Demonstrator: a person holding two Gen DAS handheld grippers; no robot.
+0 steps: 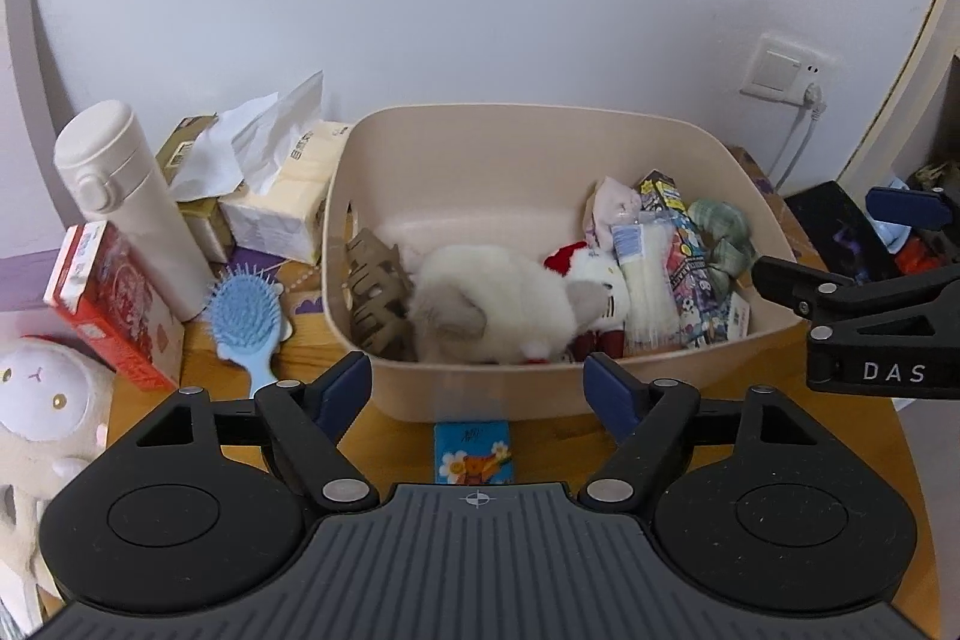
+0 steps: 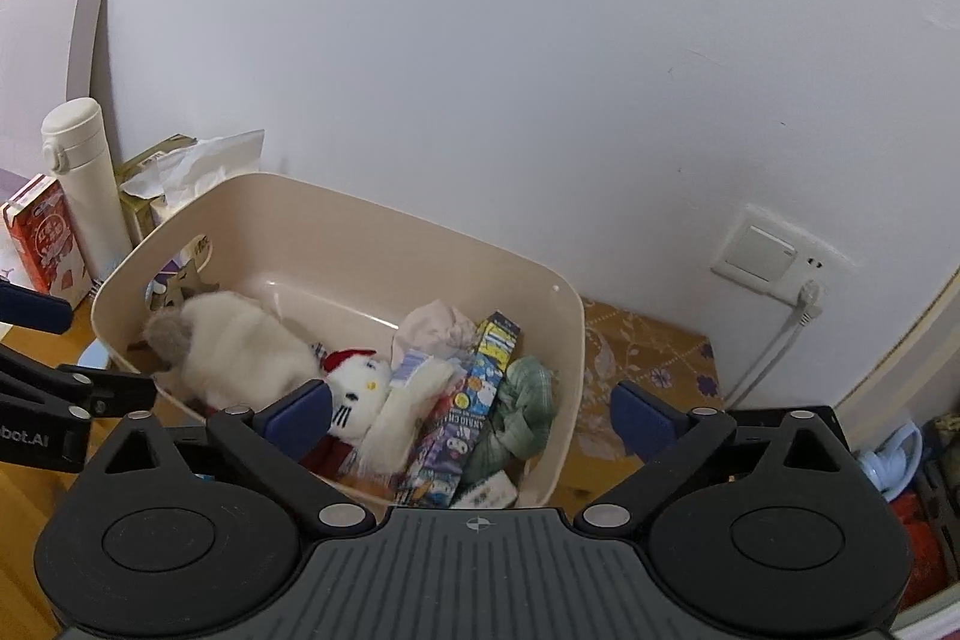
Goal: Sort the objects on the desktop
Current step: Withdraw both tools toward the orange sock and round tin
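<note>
A beige bin (image 1: 480,400) stands on the wooden desk against the wall. Inside it lie a white plush cat (image 1: 498,304), a Hello Kitty plush (image 1: 600,292), a brown claw clip (image 1: 378,292), snack packets (image 1: 684,256) and a green cloth (image 1: 726,232). My left gripper (image 1: 477,376) hangs open above the bin's near wall with nothing between its fingers. My right gripper (image 2: 471,400) is open wide over the right half of the bin (image 2: 390,244), above the Hello Kitty plush (image 2: 360,382) and packets (image 2: 480,400). It holds nothing. Each gripper shows at the edge of the other's view.
Left of the bin stand a white thermos (image 1: 126,202), a tissue pack (image 1: 282,196) and a red box (image 1: 108,304). A blue hairbrush (image 1: 246,322) and a white plush (image 1: 42,400) lie nearby. A small blue packet (image 1: 474,451) sits before the bin. A wall socket (image 1: 780,70) has a cable.
</note>
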